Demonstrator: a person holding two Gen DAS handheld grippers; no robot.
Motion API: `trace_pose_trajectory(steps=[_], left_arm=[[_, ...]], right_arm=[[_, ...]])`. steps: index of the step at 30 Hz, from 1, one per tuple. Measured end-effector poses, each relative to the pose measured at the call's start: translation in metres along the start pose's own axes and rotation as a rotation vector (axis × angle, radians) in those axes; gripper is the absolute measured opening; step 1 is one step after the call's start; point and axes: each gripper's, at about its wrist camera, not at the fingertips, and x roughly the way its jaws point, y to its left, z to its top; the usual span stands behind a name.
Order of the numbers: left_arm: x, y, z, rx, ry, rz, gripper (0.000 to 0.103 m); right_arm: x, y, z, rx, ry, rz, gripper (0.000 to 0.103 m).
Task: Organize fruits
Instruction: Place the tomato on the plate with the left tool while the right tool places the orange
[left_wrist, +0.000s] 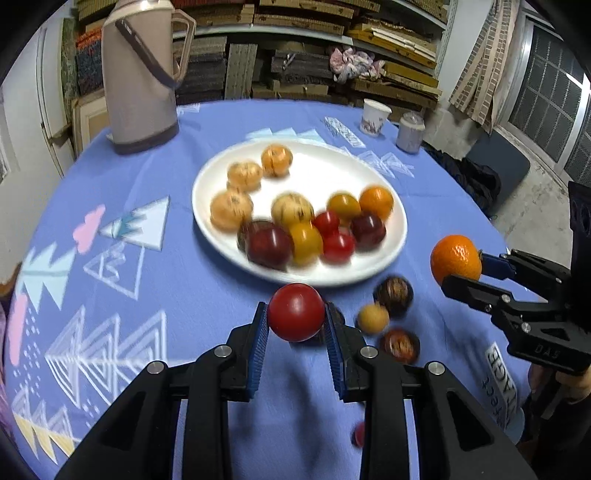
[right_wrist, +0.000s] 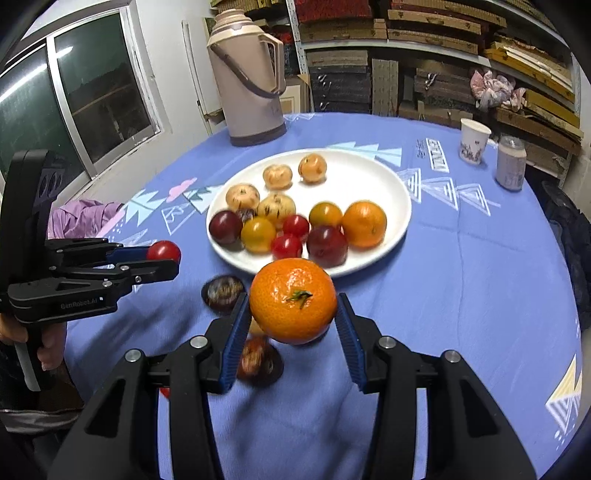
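Note:
A white plate (left_wrist: 391, 210) (right_wrist: 395, 188) in the middle of the blue tablecloth holds several fruits: oranges, yellow and red tomatoes, dark plums, pale speckled fruits. My left gripper (left_wrist: 296, 314) (right_wrist: 173, 258) is shut on a red tomato (left_wrist: 295, 312) (right_wrist: 163, 251), held above the cloth just short of the plate's near rim. My right gripper (right_wrist: 293, 302) (left_wrist: 461, 266) is shut on an orange (right_wrist: 293, 301) (left_wrist: 456, 260), also held in the air near the plate's front edge. Loose on the cloth lie two dark fruits (left_wrist: 393, 293) (left_wrist: 400, 345) and a small yellow one (left_wrist: 373, 318).
A tall beige thermos (left_wrist: 140, 74) (right_wrist: 251, 74) stands at the table's far left. A paper cup (left_wrist: 373, 116) (right_wrist: 472, 142) and a can (left_wrist: 410, 133) (right_wrist: 511, 162) stand at the far right. A purple cloth (right_wrist: 85, 218) lies at the left edge. Shelves of stacked boards stand behind.

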Motion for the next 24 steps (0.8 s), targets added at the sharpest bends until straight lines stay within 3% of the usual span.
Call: trace_pose_trajectory(steps=[12,24], left_arm=[[0.027,0.013,0.065,-0.038,-0.039,0.032,0.030],[0.071,0.028,0.084,-0.083,0.021,0.029,0.030]], right_arm=[[0.037,-0.006,0.059,0.003,-0.024,0.011,0.046],[0.089,-0.010,0.079,0.022,0.036,0.032,0.046]])
